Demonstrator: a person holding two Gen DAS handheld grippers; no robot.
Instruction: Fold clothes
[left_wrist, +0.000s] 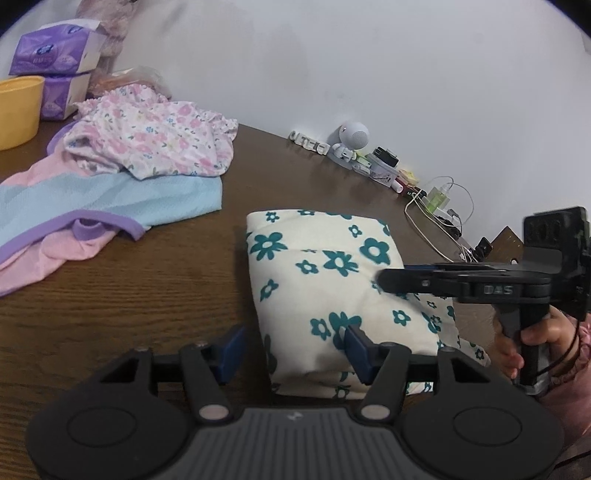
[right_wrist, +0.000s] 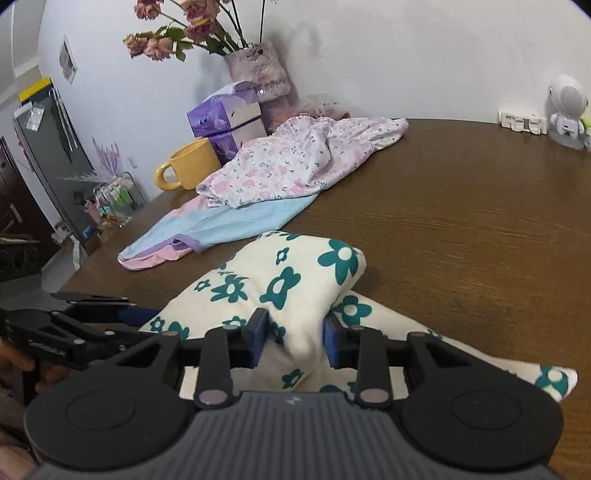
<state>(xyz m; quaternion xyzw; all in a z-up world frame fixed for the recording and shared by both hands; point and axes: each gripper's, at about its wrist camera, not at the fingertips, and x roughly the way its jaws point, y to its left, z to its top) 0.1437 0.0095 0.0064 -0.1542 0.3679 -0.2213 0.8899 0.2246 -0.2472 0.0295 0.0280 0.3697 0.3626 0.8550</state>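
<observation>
In the left wrist view, the left tongs (left_wrist: 293, 349) stand spread wide, with their two blue pads on either side of the near left corner of one folded cream cloth with teal flowers (left_wrist: 325, 280); the right pad lies against the cloth, but nothing is pinched. This cloth rests on the brown wooden surface (left_wrist: 147, 295), near its front edge. The right tongs (left_wrist: 388, 278) come in from the right side, held by a hand (left_wrist: 532, 339), and their tips reach over the right part of the cloth; from this side I cannot tell how they stand. Further back on the left lie two more clothes: one pink floral garment (left_wrist: 155, 144) on top of one blue and pink garment (left_wrist: 110, 206). Behind them are two purple tissue packs (left_wrist: 55, 48), one on the other, and one yellow mug (left_wrist: 18, 110). In the right wrist view, the right tongs (right_wrist: 295, 341) pinch a thick fold of the cream cloth (right_wrist: 280, 280) between two blue pads. The left tongs (right_wrist: 110, 321) show at the left edge. One vase with dried flowers (right_wrist: 258, 70) stands behind the tissue packs, and one small white robot figure (right_wrist: 567, 107) is by the wall.
</observation>
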